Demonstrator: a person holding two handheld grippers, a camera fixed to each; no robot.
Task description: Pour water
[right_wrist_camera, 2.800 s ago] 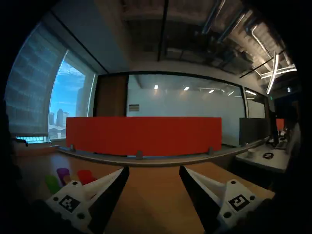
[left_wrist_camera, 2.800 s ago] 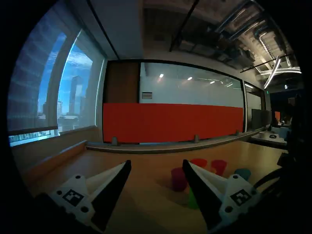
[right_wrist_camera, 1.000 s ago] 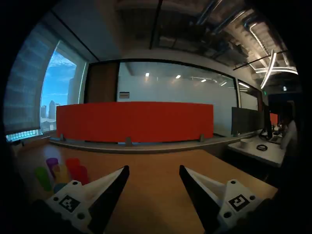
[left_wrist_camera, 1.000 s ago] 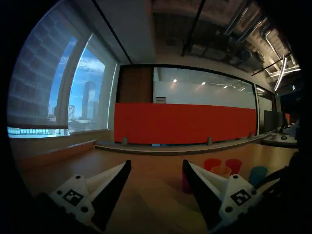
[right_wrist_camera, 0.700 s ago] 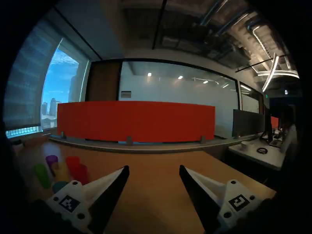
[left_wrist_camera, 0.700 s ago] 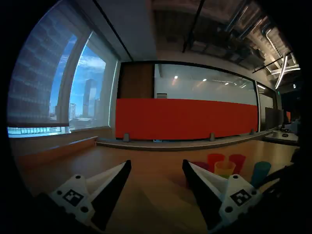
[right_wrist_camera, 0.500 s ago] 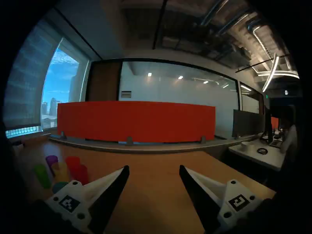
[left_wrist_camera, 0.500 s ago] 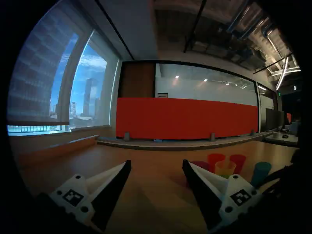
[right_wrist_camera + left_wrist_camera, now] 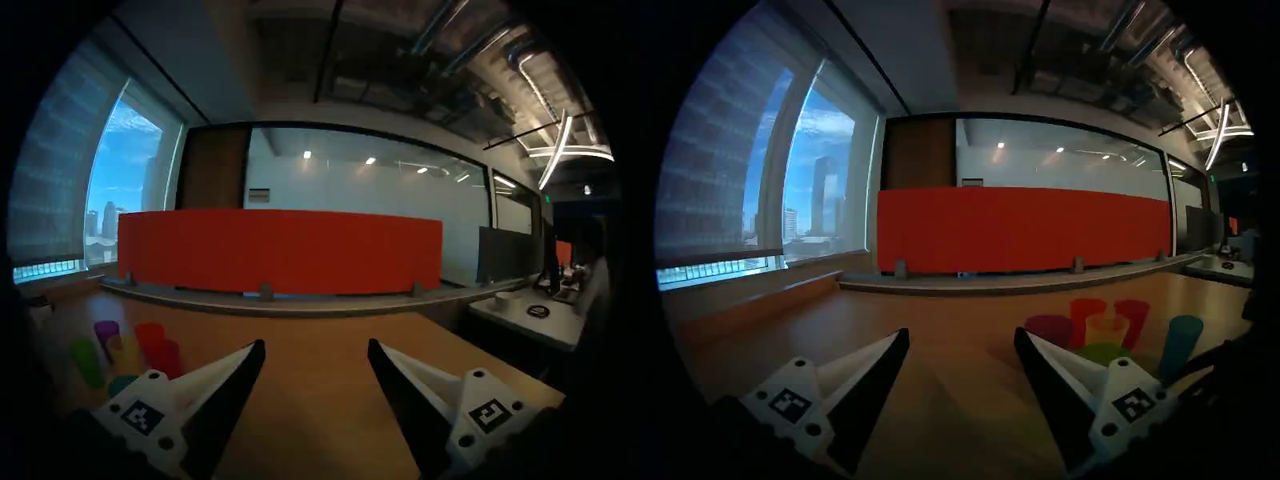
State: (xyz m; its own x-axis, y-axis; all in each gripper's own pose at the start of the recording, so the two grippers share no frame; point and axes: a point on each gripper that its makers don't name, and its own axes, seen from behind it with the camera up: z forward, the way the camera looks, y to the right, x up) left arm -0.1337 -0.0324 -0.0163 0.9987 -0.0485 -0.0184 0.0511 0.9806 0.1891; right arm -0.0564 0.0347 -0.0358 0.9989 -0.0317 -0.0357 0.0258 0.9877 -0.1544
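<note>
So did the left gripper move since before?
Yes. The left gripper swung a little left and closer: in its view the red divider slid right and the cups look bigger.

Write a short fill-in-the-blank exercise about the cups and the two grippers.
1. The jaws of the left gripper and the right gripper are both ____, holding nothing.
2. In the left gripper view, the teal cup is the cup farthest to the ____.
3. In the right gripper view, the purple cup stands ____ of the jaws.
Missing words: open; right; left.
</note>
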